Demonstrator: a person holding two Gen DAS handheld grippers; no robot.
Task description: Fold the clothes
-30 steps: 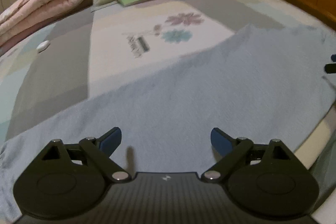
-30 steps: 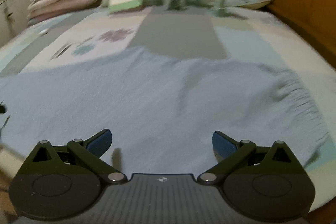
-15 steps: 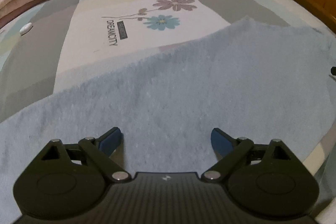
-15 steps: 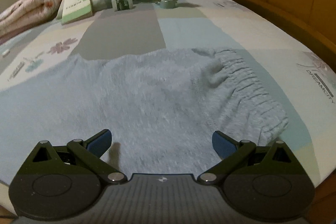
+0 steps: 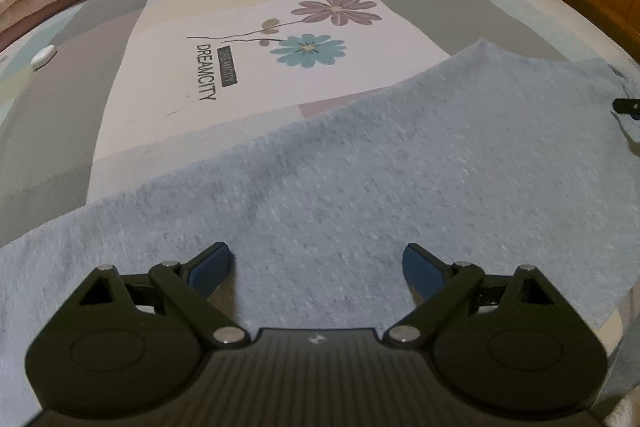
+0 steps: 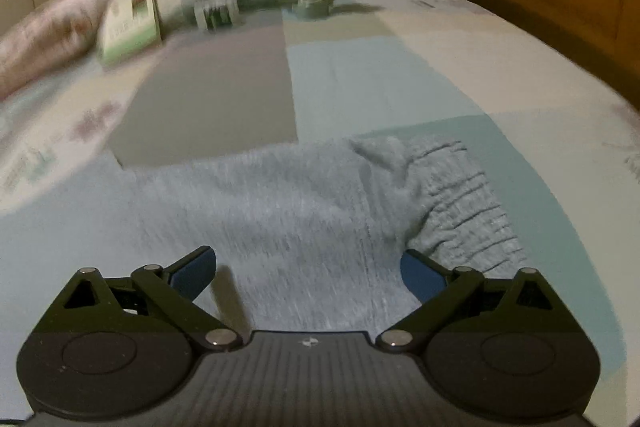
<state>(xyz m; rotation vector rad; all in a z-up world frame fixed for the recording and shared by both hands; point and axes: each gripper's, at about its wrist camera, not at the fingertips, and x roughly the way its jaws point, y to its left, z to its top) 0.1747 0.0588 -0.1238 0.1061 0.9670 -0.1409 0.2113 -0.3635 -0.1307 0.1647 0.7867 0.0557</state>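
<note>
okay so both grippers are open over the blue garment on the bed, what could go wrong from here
The light blue garment lies flat on the patchwork bedsheet, so the left gripper might pinch sheet along with fabric. Near the right gripper, the ribbed waistband is bunched and partly turned over; folding now could trap that wrinkle. The right view is blurred, so aim may be off.

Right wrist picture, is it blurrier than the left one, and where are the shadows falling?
Right wrist view: motion-smeared, worst on the book and pink quilt; the right gripper, jaws open, casts a finger shadow on the light blue garment. Left wrist view: sharper, the bedsheet lettering reads clearly; faint shadows beside the open left gripper. Both bend straight edges, fisheye-style.
</note>
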